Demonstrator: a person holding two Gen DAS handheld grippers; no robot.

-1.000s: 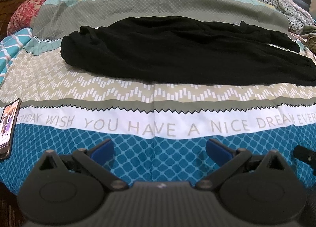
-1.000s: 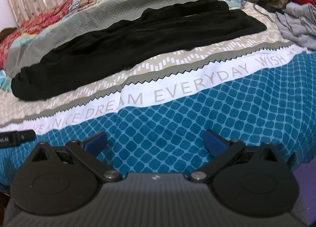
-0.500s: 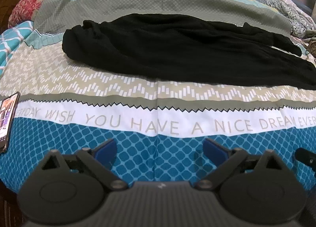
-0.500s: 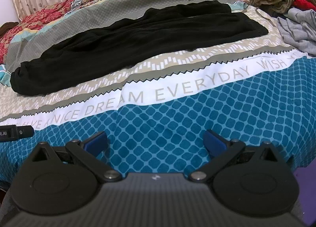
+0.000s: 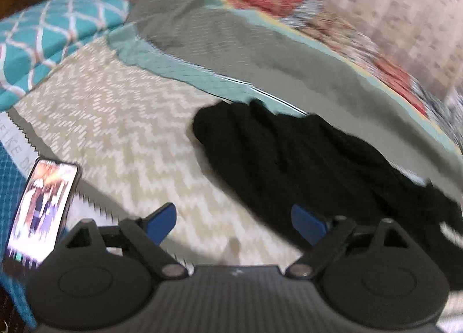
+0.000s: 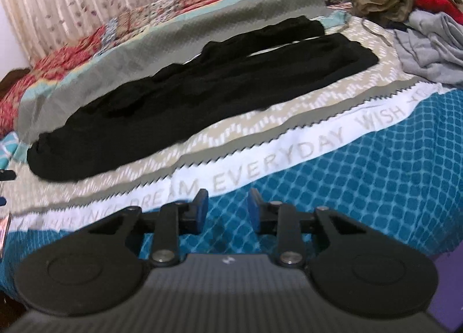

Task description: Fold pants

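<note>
The left gripper points steeply downward, its blue-tipped fingers spread wide and closing slightly, with nothing pressed between them. The right gripper points down at a shallower angle, its fingers drawn near together and closing, with nothing gripped in the narrow gap.

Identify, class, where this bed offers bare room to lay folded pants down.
Free: the blue patterned bedspread band between the black pants and the right gripper, whose jaws are closing on nothing. Crowded: the crumpled clothes pile far right.
</note>
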